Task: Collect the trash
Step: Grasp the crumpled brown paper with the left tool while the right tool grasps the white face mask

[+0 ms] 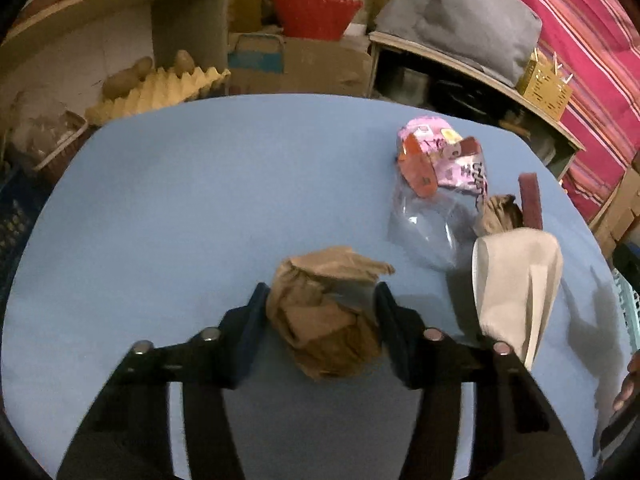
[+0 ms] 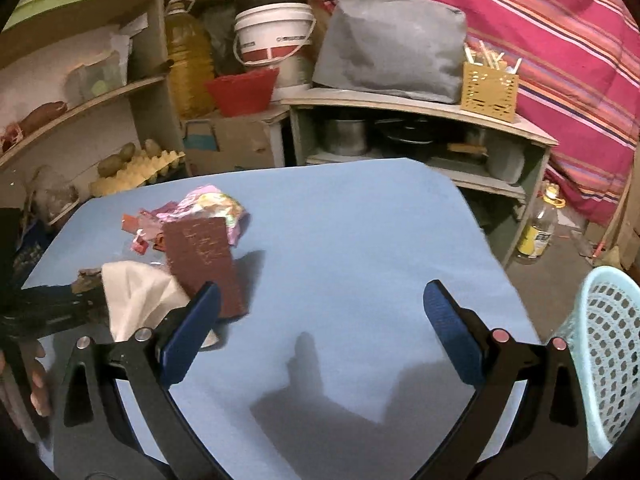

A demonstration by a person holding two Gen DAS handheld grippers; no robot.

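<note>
The left gripper is low over the blue table, its jaws about half closed around a crumpled brown paper ball. The left pad touches the paper's side; the right pad seems to meet it too, though motion blur makes that contact hard to confirm. The ball lies on the near middle of the table.

To the right of it stands a white tissue, crumpled and partly upright, and beyond that a clear plastic bag with a pink printed wrapper and an orange scrap at its far end. A second brown paper scrap and a dark red scouring pad sit just right of the bag.

The right gripper hangs over the bare near part of the table with its jaws spread wide and nothing between them. From that view the scouring pad lies tilted on the tissue, just beyond the left fingertip, with the pink wrapper farther off. A pale turquoise perforated basket stands off the table's right edge. Fingers of a hand show at the near left.

Behind the table stand shelves with an egg tray, a red bowl and a white bucket.
</note>
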